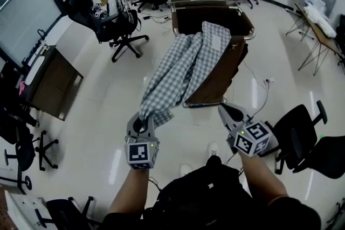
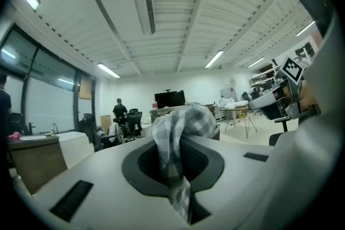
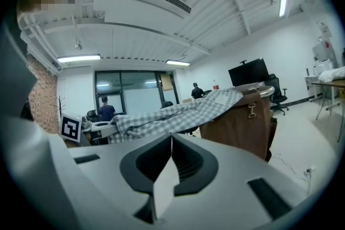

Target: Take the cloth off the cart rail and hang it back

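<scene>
Now | glossy white floor (image 1: 102,99) | office chairs (image 1: 116,21) around | cloth (image 1: 183,67) over cart (image 1: 218,75)

- The pale, glossy floor (image 1: 102,116) carries everything in the room.
- A brown-sided cart (image 1: 221,75) stands on the floor, with a chrome rail (image 1: 205,6) round its top.
- A checked cloth (image 1: 186,64) lies over the cart's top edge. Its lower end trails off to the left, clear of the floor.
- Black office chairs stand on the floor, one at the left (image 1: 116,24) and one at the right (image 1: 302,129).
- A brown bench (image 1: 51,83) stands at the left.
- A white cable (image 1: 257,91) lies on the floor beside the cart.
</scene>
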